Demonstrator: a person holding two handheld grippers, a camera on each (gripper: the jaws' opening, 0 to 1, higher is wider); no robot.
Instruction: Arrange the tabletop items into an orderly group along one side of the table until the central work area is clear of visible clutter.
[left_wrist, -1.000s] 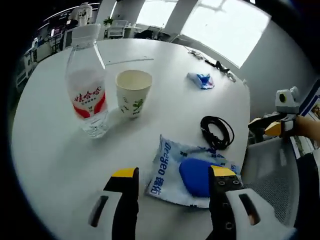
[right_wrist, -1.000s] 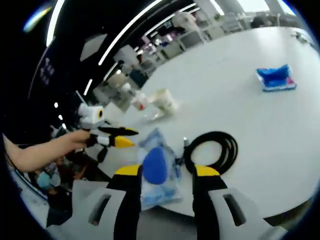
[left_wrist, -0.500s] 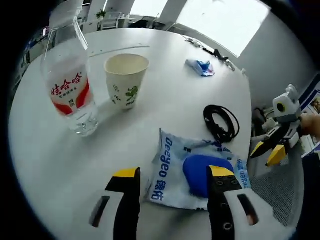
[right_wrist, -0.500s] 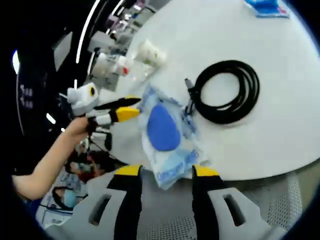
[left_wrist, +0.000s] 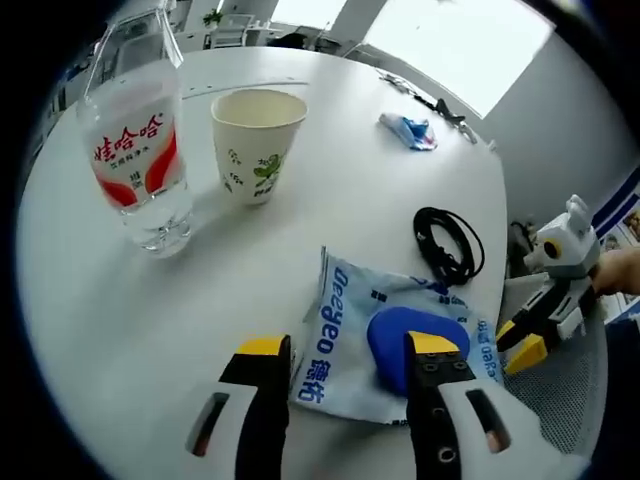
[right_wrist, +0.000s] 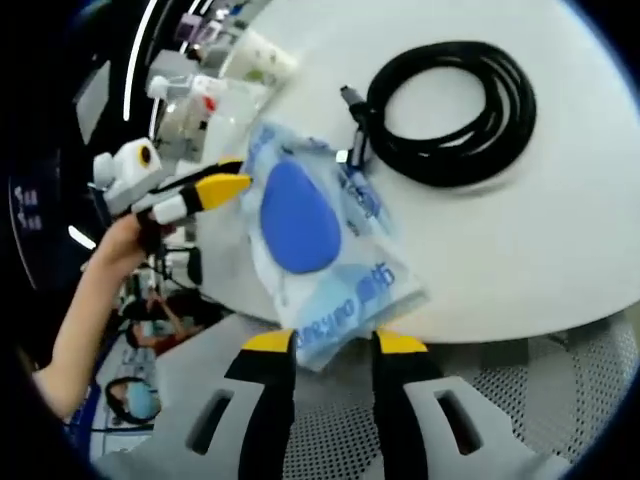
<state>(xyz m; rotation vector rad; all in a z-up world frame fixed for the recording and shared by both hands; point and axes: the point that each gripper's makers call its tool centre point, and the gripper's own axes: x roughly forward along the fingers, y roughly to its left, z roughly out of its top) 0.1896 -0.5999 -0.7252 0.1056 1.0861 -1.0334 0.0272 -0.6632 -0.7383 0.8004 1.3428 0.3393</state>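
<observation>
A blue-and-white plastic packet (left_wrist: 390, 340) with a blue oval item inside lies near the edge of the white table (left_wrist: 120, 320). My left gripper (left_wrist: 350, 352) hovers open just above its near side. In the right gripper view the same packet (right_wrist: 315, 235) overhangs the table edge, and its corner sits between the fingertips of my right gripper (right_wrist: 335, 345), whose jaws are narrowed but still apart. The right gripper (left_wrist: 540, 320) shows at the packet's far edge in the left gripper view. The left gripper (right_wrist: 175, 190) shows beside the packet in the right gripper view.
A coiled black cable (left_wrist: 446, 246) lies just beyond the packet. A water bottle (left_wrist: 140, 150) and a paper cup (left_wrist: 256, 140) stand side by side farther off. A small blue packet (left_wrist: 408, 130) lies near the far edge. A grey mesh chair (right_wrist: 500, 400) sits under the table edge.
The right gripper has come down to the packet's overhanging corner and its jaws have narrowed around it. The left gripper has drawn a little closer to the packet, jaws slightly narrower.
</observation>
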